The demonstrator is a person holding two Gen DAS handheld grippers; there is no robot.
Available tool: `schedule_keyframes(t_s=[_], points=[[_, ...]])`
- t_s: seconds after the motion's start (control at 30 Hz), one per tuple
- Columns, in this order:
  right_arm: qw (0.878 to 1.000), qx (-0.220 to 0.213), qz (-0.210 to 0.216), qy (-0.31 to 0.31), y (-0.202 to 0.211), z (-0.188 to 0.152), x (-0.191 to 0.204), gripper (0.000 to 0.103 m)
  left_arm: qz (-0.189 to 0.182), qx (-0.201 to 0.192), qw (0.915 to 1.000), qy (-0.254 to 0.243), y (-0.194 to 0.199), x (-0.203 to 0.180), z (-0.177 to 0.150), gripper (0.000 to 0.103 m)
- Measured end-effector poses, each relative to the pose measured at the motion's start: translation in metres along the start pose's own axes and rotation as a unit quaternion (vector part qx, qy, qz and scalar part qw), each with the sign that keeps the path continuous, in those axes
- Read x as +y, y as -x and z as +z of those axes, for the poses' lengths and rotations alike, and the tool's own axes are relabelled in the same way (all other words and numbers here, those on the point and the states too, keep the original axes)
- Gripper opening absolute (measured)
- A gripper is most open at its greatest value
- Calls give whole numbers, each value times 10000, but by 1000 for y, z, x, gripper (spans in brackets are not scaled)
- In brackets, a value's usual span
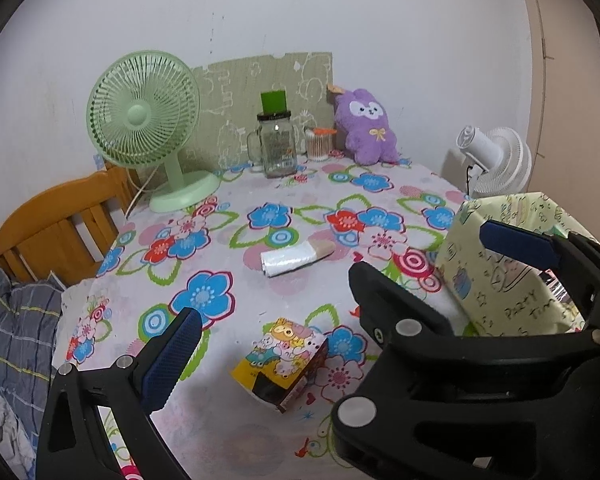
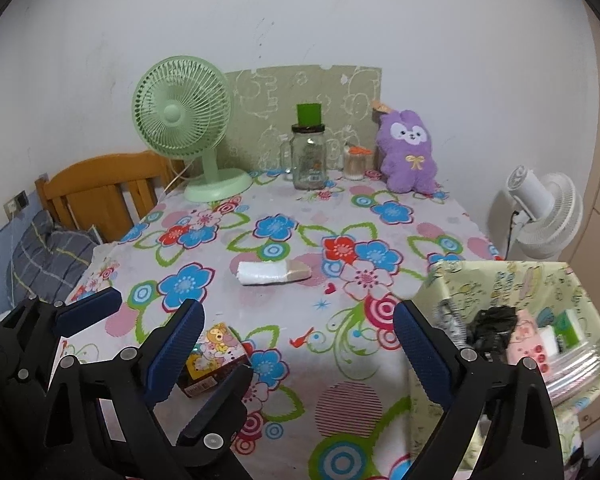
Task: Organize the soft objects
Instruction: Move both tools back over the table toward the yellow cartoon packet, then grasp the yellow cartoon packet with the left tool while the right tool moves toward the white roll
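Observation:
A purple plush toy (image 1: 366, 128) (image 2: 408, 152) sits upright against the wall at the table's far edge. A white roll with a beige end (image 1: 292, 260) (image 2: 268, 272) lies mid-table. A small cartoon-printed box (image 1: 284, 360) (image 2: 216, 356) lies near the front, under my left gripper (image 1: 300, 320), which is open and empty. My right gripper (image 2: 296, 320) is open wide and empty, hovering just right of the left one and beside a pale green patterned storage box (image 1: 496, 280) (image 2: 500, 268). One of the left gripper's fingers (image 2: 88, 308) shows at the left of the right wrist view.
On the floral tablecloth (image 2: 340, 400) a green desk fan (image 1: 144, 120) stands at the back left, with a glass jar (image 1: 278, 148) and a cotton-swab pot (image 1: 320, 144) by the plush. A white fan (image 2: 540, 212) is off the right edge. A wooden chair (image 1: 60, 232) and checked pillow (image 1: 16, 328) are left.

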State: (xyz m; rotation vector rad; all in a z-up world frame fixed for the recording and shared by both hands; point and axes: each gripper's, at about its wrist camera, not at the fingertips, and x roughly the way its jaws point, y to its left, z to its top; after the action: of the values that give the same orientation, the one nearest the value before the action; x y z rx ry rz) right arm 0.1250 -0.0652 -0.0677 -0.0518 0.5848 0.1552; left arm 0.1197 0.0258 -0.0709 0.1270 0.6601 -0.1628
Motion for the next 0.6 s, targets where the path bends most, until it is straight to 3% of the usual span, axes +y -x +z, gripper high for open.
schedule_keyframes(t_s=[0.6], points=[[9982,592,7,14,-50,-18,8,97,46,512,9987,37,-42,15,-20,103]])
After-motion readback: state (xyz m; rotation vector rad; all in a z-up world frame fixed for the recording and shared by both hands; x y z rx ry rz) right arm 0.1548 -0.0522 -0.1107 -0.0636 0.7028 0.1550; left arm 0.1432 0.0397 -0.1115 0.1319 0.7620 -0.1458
